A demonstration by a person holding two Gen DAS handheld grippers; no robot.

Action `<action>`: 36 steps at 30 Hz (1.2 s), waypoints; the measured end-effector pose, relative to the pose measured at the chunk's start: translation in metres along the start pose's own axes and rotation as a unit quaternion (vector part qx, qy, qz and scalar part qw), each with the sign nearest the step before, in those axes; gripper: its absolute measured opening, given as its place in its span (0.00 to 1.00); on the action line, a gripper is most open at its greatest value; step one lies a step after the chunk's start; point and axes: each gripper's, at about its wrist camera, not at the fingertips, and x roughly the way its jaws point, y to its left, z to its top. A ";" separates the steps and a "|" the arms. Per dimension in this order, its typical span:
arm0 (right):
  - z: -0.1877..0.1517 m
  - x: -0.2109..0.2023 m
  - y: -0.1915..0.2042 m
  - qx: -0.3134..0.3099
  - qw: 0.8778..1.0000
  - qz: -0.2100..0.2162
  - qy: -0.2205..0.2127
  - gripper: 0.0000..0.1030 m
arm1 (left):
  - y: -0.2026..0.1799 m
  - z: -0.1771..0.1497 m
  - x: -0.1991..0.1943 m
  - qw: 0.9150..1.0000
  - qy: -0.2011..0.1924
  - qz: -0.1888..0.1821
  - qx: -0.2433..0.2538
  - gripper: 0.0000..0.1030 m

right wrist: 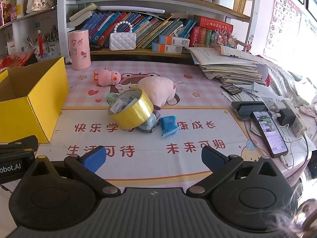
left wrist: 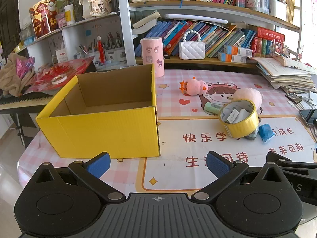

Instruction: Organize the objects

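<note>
Left wrist view is showing the table (left wrist: 174, 170) under a pink printed mat, with the yellow box (left wrist: 103, 130) sitting open and seemingly empty to the left of the loose things. Right wrist view is showing the big pink plush (right wrist: 156, 91) lying behind the pile; it is looking soft and light, so pinching its bulging side should be working. The tape roll (right wrist: 132, 112) is leaning tilted on the toy car (right wrist: 147, 126), with small white items sitting inside its ring; being stiff and slick, it is probably best gripped across the rim wall. The small pink duck (right wrist: 107, 77) is lying apart, nearer the box. The blue pouch (right wrist: 168, 126) is resting beside the car, looking squashy. Left gripper (left wrist: 158, 165) and right gripper (right wrist: 153, 158) are both hovering wide open, holding nothing.
</note>
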 end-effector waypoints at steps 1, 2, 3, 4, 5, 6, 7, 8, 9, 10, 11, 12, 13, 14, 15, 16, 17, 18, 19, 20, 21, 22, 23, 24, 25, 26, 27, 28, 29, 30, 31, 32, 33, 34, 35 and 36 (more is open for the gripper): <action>0.000 0.000 0.000 0.000 1.000 0.000 0.000 1.00 | 0.000 0.000 0.000 1.000 0.000 0.000 0.000 1.00; 0.000 0.000 0.000 0.000 1.000 0.000 0.000 1.00 | 0.000 0.000 0.000 1.000 0.000 0.000 0.000 1.00; 0.000 0.000 0.000 0.000 1.000 0.000 0.000 1.00 | 0.000 0.000 0.000 1.000 0.000 0.000 0.000 1.00; 0.000 0.000 0.000 0.000 1.000 0.000 0.000 1.00 | 0.000 0.000 0.000 1.000 0.000 0.000 0.000 1.00; 0.000 0.000 0.000 0.000 1.000 0.000 0.000 1.00 | 0.000 0.000 0.000 1.000 0.000 0.000 0.000 1.00; 0.000 0.000 0.000 0.001 1.000 0.000 0.000 1.00 | 0.000 0.000 0.000 1.000 0.000 0.000 0.000 1.00; 0.000 0.000 0.000 0.001 1.000 0.000 0.000 1.00 | 0.000 0.000 0.000 1.000 0.000 0.000 0.000 1.00; 0.000 0.000 0.000 0.001 1.000 -0.001 0.000 1.00 | 0.000 0.000 0.000 1.000 0.000 0.000 0.000 1.00; 0.000 0.000 0.000 0.001 1.000 -0.001 0.000 1.00 | 0.000 0.000 0.000 1.000 0.000 0.000 0.000 1.00; 0.000 0.000 0.000 0.001 1.000 -0.001 0.000 1.00 | 0.000 0.000 0.000 1.000 0.000 0.000 0.000 1.00; 0.000 0.000 0.000 0.001 1.000 0.000 0.000 1.00 | 0.000 0.000 0.000 1.000 0.000 0.000 0.000 1.00; 0.000 0.000 0.000 0.001 1.000 0.000 0.000 1.00 | 0.000 0.000 0.000 1.000 0.000 0.000 0.000 1.00; 0.000 0.000 0.000 0.001 1.000 0.000 0.000 1.00 | 0.000 0.000 0.001 1.000 0.001 0.000 0.000 1.00; 0.000 0.000 0.000 0.001 1.000 -0.001 0.000 1.00 | 0.000 0.000 0.001 1.000 0.002 0.000 -0.001 1.00; 0.000 0.000 0.000 0.001 1.000 0.000 0.000 1.00 | 0.000 0.000 0.002 1.000 0.002 0.000 -0.001 1.00; 0.000 0.000 0.000 0.001 1.000 -0.001 0.000 1.00 | 0.000 0.000 0.002 1.000 0.003 0.000 -0.001 1.00; 0.000 0.000 0.000 0.001 1.000 -0.001 0.000 1.00 | 0.000 0.000 0.002 1.000 0.003 0.000 -0.001 1.00; 0.000 0.000 0.000 0.002 1.000 -0.001 0.000 1.00 | 0.000 0.000 0.002 1.000 0.002 0.000 -0.001 1.00; 0.000 0.000 0.000 0.002 1.000 -0.001 0.000 1.00 | 0.000 0.001 0.002 1.000 0.002 0.000 -0.001 1.00; 0.000 0.000 0.000 0.002 1.000 -0.001 0.000 1.00 | 0.000 0.001 0.002 1.000 0.002 0.000 0.000 1.00; 0.000 0.000 0.000 0.002 1.000 -0.001 0.000 1.00 | 0.000 0.001 0.002 1.000 0.002 0.000 0.000 1.00; 0.000 0.000 0.000 0.002 1.000 -0.001 0.000 1.00 | 0.000 0.001 0.002 1.000 0.002 -0.001 0.000 1.00; 0.000 -0.001 0.000 0.002 1.000 -0.002 0.000 1.00 | 0.000 0.001 0.002 1.000 0.002 -0.001 0.000 1.00; 0.000 -0.001 0.000 0.003 1.000 -0.002 0.000 1.00 | 0.000 0.001 0.002 1.000 0.002 -0.001 0.000 1.00; 0.000 -0.001 0.000 0.003 1.000 -0.002 0.000 1.00 | 0.000 0.001 0.002 1.000 0.002 -0.001 0.000 1.00; 0.000 0.000 -0.001 0.003 1.000 -0.002 0.000 1.00 | 0.000 0.001 0.002 1.000 0.002 -0.001 0.000 1.00; 0.000 0.000 -0.001 0.003 1.000 -0.002 0.000 1.00 | -0.001 0.001 0.002 1.000 0.003 -0.002 0.000 1.00; 0.000 0.000 -0.001 0.003 1.000 -0.002 0.000 1.00 | -0.002 0.001 0.002 1.000 0.003 -0.002 0.000 1.00; 0.000 0.000 -0.001 0.003 1.000 -0.002 0.000 1.00 | -0.002 0.001 0.002 1.000 0.004 -0.003 0.000 1.00; 0.001 0.000 -0.001 0.003 1.000 -0.002 0.000 1.00 | -0.003 0.001 0.002 1.000 0.004 -0.003 0.000 1.00; 0.001 0.000 -0.002 0.003 1.000 -0.002 0.000 1.00 | -0.003 0.001 0.003 1.000 0.005 -0.004 0.000 1.00; 0.001 0.000 -0.002 0.003 1.000 -0.002 0.000 1.00 | -0.004 0.001 0.003 1.000 0.006 -0.004 -0.001 1.00; 0.001 0.000 -0.002 0.003 1.000 -0.002 0.001 1.00 | -0.004 0.001 0.003 1.000 0.007 -0.005 -0.001 1.00; 0.001 0.000 -0.002 0.004 1.000 -0.002 0.000 1.00 | -0.005 0.001 0.003 1.000 0.008 -0.006 0.000 1.00; 0.001 0.000 -0.003 0.006 1.000 -0.002 0.000 1.00 | -0.006 0.000 0.004 1.000 0.009 -0.006 0.001 1.00; 0.001 0.001 -0.006 0.008 1.000 -0.002 0.000 1.00 | -0.007 0.000 0.004 1.000 0.009 -0.006 0.003 1.00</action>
